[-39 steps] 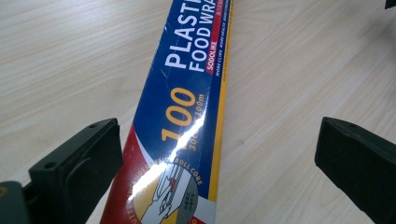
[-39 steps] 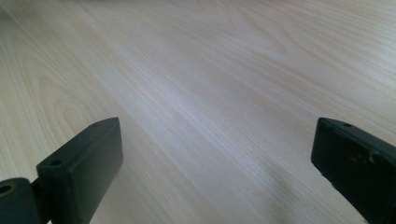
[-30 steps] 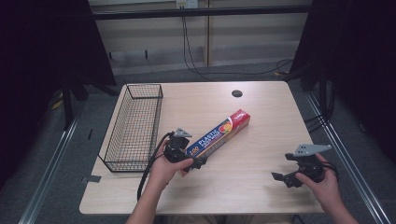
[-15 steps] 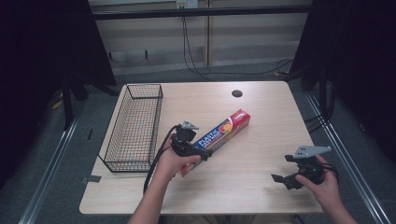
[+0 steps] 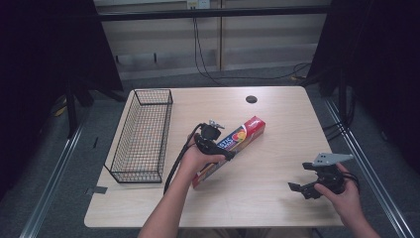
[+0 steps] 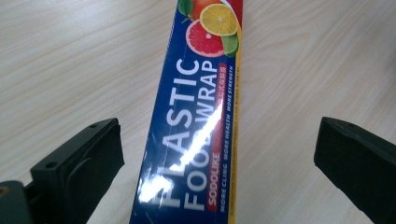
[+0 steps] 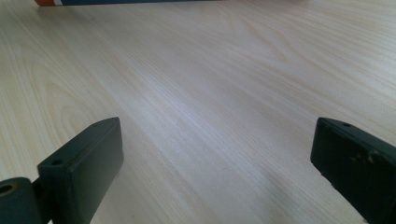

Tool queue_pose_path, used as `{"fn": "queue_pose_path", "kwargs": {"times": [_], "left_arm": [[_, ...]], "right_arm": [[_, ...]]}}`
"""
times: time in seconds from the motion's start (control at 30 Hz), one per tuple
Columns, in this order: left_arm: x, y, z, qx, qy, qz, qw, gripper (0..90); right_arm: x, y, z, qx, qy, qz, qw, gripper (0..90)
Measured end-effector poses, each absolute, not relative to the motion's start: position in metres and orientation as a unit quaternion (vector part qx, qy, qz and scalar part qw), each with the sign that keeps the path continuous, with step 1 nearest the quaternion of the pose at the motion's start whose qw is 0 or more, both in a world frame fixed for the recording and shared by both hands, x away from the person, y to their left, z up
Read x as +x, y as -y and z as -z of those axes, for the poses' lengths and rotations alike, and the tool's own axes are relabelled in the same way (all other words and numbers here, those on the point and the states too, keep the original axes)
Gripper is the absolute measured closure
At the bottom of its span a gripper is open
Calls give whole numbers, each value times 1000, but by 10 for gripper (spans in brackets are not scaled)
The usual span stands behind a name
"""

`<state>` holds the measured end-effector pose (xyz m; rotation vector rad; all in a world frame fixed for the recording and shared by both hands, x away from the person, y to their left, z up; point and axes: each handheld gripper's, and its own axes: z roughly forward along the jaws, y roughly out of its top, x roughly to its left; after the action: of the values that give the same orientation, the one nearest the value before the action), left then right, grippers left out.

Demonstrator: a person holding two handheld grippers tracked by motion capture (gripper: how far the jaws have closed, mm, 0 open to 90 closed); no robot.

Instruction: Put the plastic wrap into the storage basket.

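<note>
Wire basket (image 5: 141, 136): nothing inside, left on the surface (image 5: 277, 208).
Left gripper (image 5: 214, 143): jaws wide, straddling the plastic wrap box (image 6: 196, 121).
Right gripper (image 5: 309, 187): wide, holding nothing.

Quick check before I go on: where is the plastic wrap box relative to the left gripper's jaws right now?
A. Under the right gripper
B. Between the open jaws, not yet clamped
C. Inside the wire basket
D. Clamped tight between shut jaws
B. In the left gripper view the plastic wrap box lies on the table between the two jaws, which stand wide apart with bare wood showing on both sides of it; the left gripper is over it in the high view.
</note>
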<state>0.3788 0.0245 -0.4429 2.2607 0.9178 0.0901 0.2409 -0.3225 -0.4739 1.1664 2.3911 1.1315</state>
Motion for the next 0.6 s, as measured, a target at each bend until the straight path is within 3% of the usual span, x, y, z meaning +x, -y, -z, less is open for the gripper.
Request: {"fn": "queue_pose_path", "kwargs": {"times": [0.6], "left_arm": [[400, -6, 462, 882, -362, -8, 301, 102]], "right_arm": [[244, 321, 474, 396, -822, -389, 127, 26]]}}
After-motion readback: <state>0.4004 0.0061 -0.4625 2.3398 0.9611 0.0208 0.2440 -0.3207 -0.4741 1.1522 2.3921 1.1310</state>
